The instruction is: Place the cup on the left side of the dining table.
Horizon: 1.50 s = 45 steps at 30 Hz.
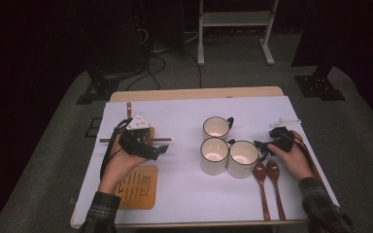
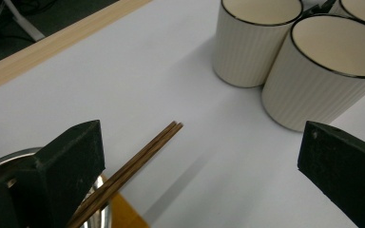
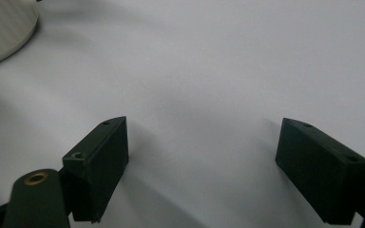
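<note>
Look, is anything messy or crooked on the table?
Mostly tidy. The chopsticks look odd: they lie tilted over a metal rim, tips poking past the left gripper. The three mugs stand upright and the two wooden spoons lie side by side.

Three white mugs (image 1: 216, 128) with dark rims stand close together on the white-covered surface (image 1: 184, 189). Two brown wooden spoons (image 1: 261, 175) lie side by side just beside the nearest mugs. A white frame (image 1: 233, 19) stands on the floor behind.
</note>
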### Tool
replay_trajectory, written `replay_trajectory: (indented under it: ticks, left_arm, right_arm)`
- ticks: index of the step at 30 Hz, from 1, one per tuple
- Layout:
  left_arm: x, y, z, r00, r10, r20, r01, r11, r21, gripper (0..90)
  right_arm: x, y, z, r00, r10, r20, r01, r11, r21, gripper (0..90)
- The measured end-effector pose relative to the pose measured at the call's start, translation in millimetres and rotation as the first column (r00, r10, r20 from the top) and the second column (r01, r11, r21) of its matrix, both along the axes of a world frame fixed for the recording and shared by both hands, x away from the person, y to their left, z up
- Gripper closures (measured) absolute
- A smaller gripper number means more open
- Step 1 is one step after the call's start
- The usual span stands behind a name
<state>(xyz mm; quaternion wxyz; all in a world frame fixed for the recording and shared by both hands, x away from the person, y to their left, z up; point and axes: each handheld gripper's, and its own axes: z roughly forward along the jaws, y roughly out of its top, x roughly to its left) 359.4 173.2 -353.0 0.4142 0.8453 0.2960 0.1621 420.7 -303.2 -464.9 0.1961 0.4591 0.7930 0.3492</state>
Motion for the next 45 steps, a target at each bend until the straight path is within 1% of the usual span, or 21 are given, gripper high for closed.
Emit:
replay_trajectory:
  ticks: [2,4,6,7,9,11,14,16,17,19,21,23,24,28,31,34,39,41,45]
  left_arm:
    - [-2.1,-5.4,-0.5,0.9999,-0.012,0.001,0.012,0.9999,-0.010,1.0]
    - [-4.2,-11.6,-1.6,0.9997,-0.026,0.004,0.026,0.9996,-0.008,0.0]
    - [-5.8,-16.0,-2.3,0.9990,-0.045,0.004,0.045,0.9990,0.003,0.0]
    - [-6.4,-17.8,-2.8,0.9990,-0.045,0.003,0.045,0.9990,0.004,0.0]
    - [-7.6,-21.2,-3.9,0.9988,-0.049,0.002,0.049,0.9987,-0.011,0.0]
    - [-8.3,-24.2,-4.6,0.9981,-0.061,0.005,0.061,0.9980,-0.014,0.0]
    - [-10.0,-30.5,-7.7,0.9972,-0.073,0.013,0.074,0.9962,-0.046,0.0]
    - [-11.7,-35.4,-10.7,0.9965,-0.082,0.018,0.083,0.9951,-0.054,0.0]
    - [-12.2,-37.6,-12.3,0.9960,-0.088,0.015,0.089,0.9947,-0.052,0.0]
    - [-12.9,-41.7,-14.9,0.9950,-0.098,0.016,0.099,0.9932,-0.060,0.0]
    - [-13.8,-46.0,-17.4,0.9942,-0.105,0.021,0.106,0.9914,-0.076,0.0]
    - [-15.2,-50.4,-20.4,0.9933,-0.112,0.031,0.114,0.9901,-0.082,0.0]
    - [-15.7,-52.6,-21.9,0.9927,-0.117,0.029,0.120,0.9888,-0.089,0.0]
    - [-16.7,-59.5,-27.9,0.9911,-0.129,0.032,0.132,0.9870,-0.092,0.0]
    - [-17.5,-63.3,-31.9,0.9902,-0.135,0.036,0.138,0.9844,-0.109,0.0]
    - [-18.6,-67.9,-36.0,0.9894,-0.138,0.045,0.142,0.9831,-0.115,0.0]
    - [-18.7,-76.9,-44.0,0.9860,-0.161,0.044,0.165,0.9782,-0.126,0.0]
    - [-18.3,-80.9,-47.5,0.9848,-0.168,0.045,0.173,0.9756,-0.136,0.0]
    - [-16.8,-88.6,-54.5,0.9831,-0.179,0.040,0.183,0.9726,-0.144,0.0]
  right_arm:
    - [0.0,0.1,0.0,1.0000,0.000,0.000,0.000,1.0000,-0.001,16.7]
    - [-0.1,0.2,0.0,1.0000,0.000,0.001,0.000,1.0000,-0.002,16.7]
    - [-0.2,0.2,0.0,1.0000,0.000,0.002,0.000,1.0000,-0.002,16.7]
    - [-0.2,0.2,0.0,1.0000,0.000,0.002,0.000,1.0000,-0.002,16.7]
    - [-0.2,0.2,0.0,1.0000,0.000,0.001,0.000,1.0000,-0.002,16.7]
    - [-0.2,0.3,0.0,1.0000,0.000,0.001,0.000,1.0000,-0.002,16.7]
    - [-0.2,0.3,0.0,1.0000,0.000,0.002,0.000,1.0000,-0.002,16.7]
    - [-0.1,0.3,0.0,1.0000,0.000,0.002,0.000,1.0000,-0.002,16.7]
    - [-0.1,0.3,0.0,1.0000,0.000,0.001,0.000,1.0000,-0.002,16.7]
    - [-0.1,0.3,0.0,1.0000,0.000,0.001,0.000,1.0000,-0.002,16.7]
    - [0.0,0.2,0.0,1.0000,0.000,0.001,0.000,1.0000,-0.001,16.7]
    - [-0.1,0.3,0.0,1.0000,0.000,0.001,0.000,1.0000,-0.002,16.7]
    - [-0.1,0.3,0.0,1.0000,0.000,0.001,0.000,1.0000,-0.002,16.7]
    - [-0.1,0.3,0.0,1.0000,0.000,0.001,0.000,1.0000,-0.001,16.7]
    - [-0.1,0.3,0.0,1.0000,0.000,0.001,0.000,1.0000,-0.001,16.7]
    - [-0.1,0.3,0.1,1.0000,0.000,0.001,0.000,1.0000,-0.001,16.7]
    - [-0.1,0.3,0.1,1.0000,0.000,0.001,0.000,1.0000,-0.002,16.7]
    - [-0.1,0.3,0.1,1.0000,0.000,0.000,0.000,1.0000,-0.001,16.7]
    - [-0.1,0.3,0.1,1.0000,0.000,0.001,0.000,1.0000,-0.001,16.7]
